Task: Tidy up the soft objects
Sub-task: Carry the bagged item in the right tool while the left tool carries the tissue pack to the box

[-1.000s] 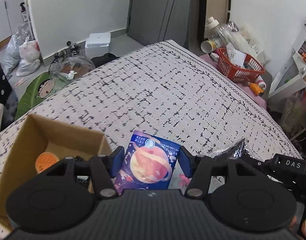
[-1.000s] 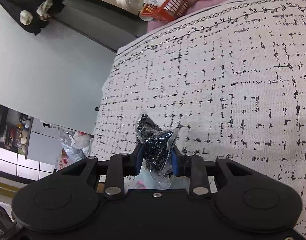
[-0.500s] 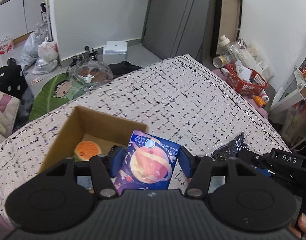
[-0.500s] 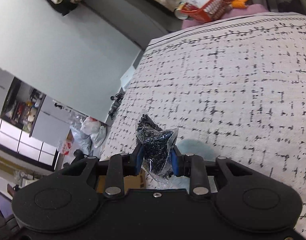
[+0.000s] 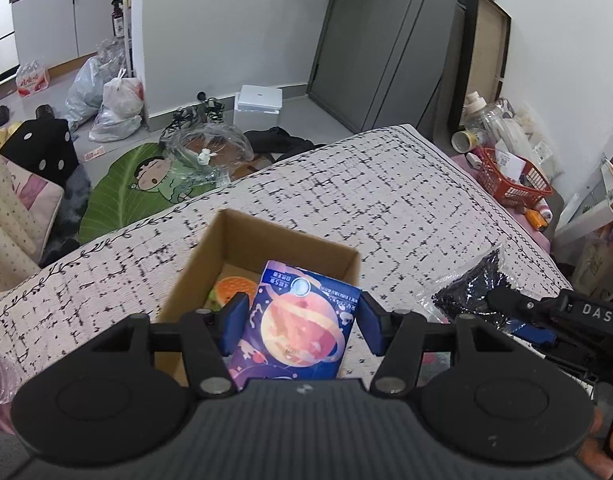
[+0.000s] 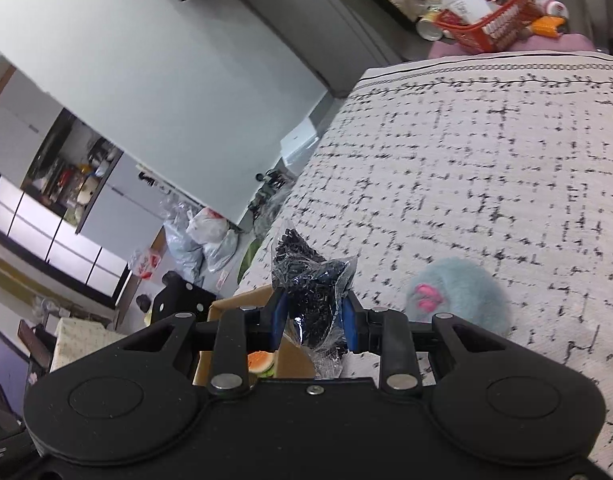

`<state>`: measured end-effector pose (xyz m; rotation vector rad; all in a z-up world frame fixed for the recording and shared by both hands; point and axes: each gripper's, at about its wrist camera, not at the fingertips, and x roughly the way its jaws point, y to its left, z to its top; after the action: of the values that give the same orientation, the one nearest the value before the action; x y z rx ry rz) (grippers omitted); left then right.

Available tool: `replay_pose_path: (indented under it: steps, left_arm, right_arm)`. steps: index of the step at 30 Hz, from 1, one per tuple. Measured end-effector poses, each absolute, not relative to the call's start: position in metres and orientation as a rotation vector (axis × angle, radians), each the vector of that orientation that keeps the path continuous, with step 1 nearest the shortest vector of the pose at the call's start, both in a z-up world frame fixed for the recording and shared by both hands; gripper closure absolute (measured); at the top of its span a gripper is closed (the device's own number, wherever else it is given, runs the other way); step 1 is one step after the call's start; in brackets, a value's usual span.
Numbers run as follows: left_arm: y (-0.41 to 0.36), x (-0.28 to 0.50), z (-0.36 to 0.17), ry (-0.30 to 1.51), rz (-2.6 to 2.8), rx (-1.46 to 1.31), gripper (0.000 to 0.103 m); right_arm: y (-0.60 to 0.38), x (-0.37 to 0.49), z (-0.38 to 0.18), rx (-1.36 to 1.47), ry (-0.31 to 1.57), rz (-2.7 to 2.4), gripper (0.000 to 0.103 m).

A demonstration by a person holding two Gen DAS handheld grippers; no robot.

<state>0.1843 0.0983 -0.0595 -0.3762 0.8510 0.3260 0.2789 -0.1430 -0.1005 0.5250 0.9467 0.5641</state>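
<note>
Two grippers loaded | left gripper [image 5: 300,322]: jaws pinching planet-print tissue pack [image 5: 296,326], held over cardboard box [image 5: 262,236] on patterned bedspread [image 5: 386,200] | right gripper [image 6: 313,318]: jaws pinching clear bag of black beads [image 6: 312,284] | orange squishy toy [image 5: 232,290] in box | blue plush [image 6: 458,294] on bedspread beside right gripper

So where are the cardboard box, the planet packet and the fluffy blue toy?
cardboard box [image 5: 286,236]: left wrist view, far wall.
planet packet [image 5: 298,332]: left wrist view, printed front.
fluffy blue toy [image 6: 466,288]: right wrist view, fur.

Patterned bed [image 5: 406,192], cardboard box [image 5: 266,236], blue plush [image 6: 458,292]
</note>
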Motion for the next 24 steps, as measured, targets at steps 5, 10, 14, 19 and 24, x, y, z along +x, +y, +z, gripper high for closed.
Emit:
replay_pose_path:
  steps: [5, 10, 14, 19, 24]
  left_arm:
    - [0.116, 0.175, -0.068, 0.860, 0.339, -0.403, 0.046]
    - [0.134, 0.167, -0.083, 0.877, 0.349, -0.444, 0.046]
    - [0.144, 0.162, -0.097, 0.894, 0.357, -0.486, 0.046]
    - [0.151, 0.160, -0.100, 0.899, 0.340, -0.480, 0.043]
    - [0.159, 0.157, -0.095, 0.897, 0.349, -0.493, 0.043]
  right_arm:
    - [-0.124, 0.269, -0.098, 0.488, 0.948, 0.593, 0.074]
    - [-0.105, 0.260, -0.095, 0.455, 0.950, 0.618, 0.074]
    - [-0.091, 0.253, -0.095, 0.447, 0.971, 0.647, 0.074]
    - [-0.072, 0.243, -0.094, 0.421, 0.989, 0.671, 0.074]
    - [-0.057, 0.236, -0.099, 0.393, 1.019, 0.683, 0.074]
